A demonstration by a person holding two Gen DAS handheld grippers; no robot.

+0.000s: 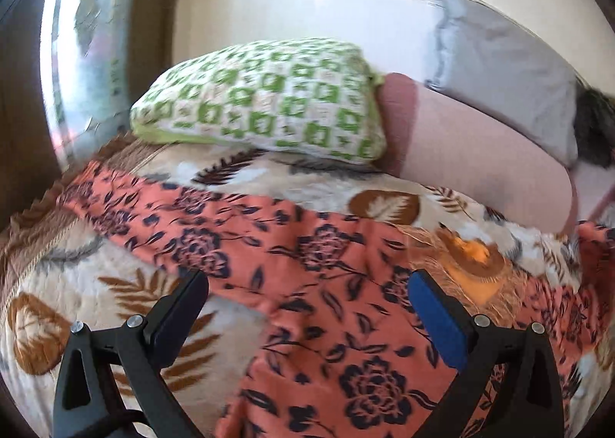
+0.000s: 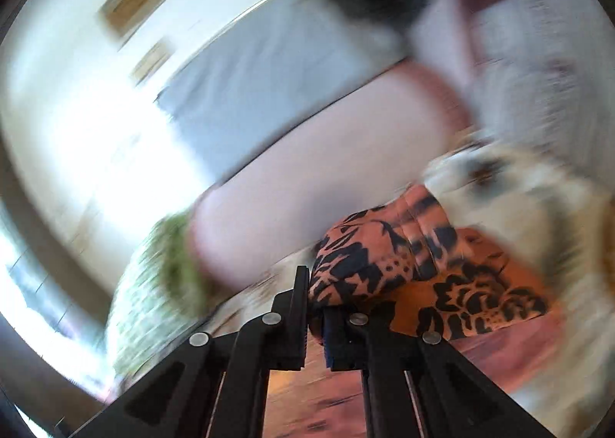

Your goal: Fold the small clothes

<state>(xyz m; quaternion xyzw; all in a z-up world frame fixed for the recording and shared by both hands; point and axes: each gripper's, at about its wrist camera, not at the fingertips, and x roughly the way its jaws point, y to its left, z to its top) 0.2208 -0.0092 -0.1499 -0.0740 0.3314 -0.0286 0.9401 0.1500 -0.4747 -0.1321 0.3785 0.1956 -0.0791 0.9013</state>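
— Tongs first: where are ours, and what do they hold?

— Our left tongs hover with fingers spread wide, nothing between them, just above the orange floral garment. Our right tongs are pinched together on a bunched fold of that same cloth; the right view is badly blurred.

— Where does the garment lie?

— Across the bed, on a cream blanket printed with brown leaves. It runs from the bed's near edge towards the far left corner. Beyond it sit a green-and-white pillow, a pink bolster and a grey pillow.

— How do we think it will handle?

— We judge it thin, light and limp; it will drape, crease and perhaps slide on the fluffy blanket. We would take it by a hem or corner, one in each pair of tongs, keeping it taut.

— Any writing or labels?

— None we can read.
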